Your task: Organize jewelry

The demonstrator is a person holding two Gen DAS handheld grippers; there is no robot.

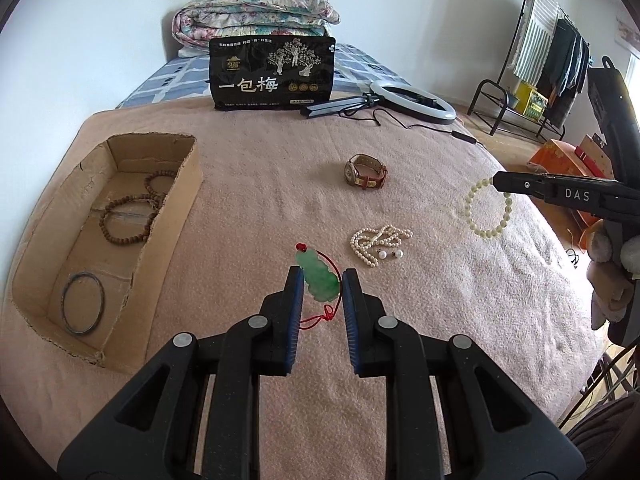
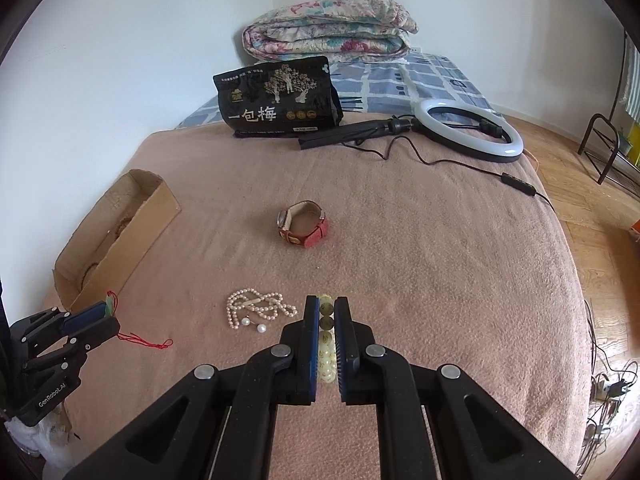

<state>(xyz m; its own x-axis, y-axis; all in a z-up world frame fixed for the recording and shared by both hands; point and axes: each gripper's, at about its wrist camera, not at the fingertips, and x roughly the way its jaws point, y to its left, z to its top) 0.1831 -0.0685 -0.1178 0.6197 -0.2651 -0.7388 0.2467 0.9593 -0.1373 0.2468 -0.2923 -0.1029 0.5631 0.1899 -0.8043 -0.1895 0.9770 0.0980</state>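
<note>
My left gripper (image 1: 321, 276) is shut on a green jade pendant (image 1: 318, 278) with a red cord, held above the pink blanket; it also shows in the right wrist view (image 2: 105, 312). My right gripper (image 2: 326, 305) is shut on a pale yellow bead bracelet (image 2: 326, 344), which hangs from its tips in the left wrist view (image 1: 486, 210). A cardboard box (image 1: 176, 216) at the left holds brown bead bracelets (image 1: 128, 216) and a dark bangle (image 1: 83, 308). A pearl necklace (image 1: 378, 242), two pearl earrings (image 1: 390, 255) and a brown-strapped watch (image 1: 366, 171) lie on the blanket.
A black snack bag (image 1: 272, 74), a ring light (image 1: 412, 100) with its cable, and a folded floral quilt (image 1: 256, 14) sit at the far end of the bed. A clothes rack (image 1: 552, 60) stands to the right on the wooden floor.
</note>
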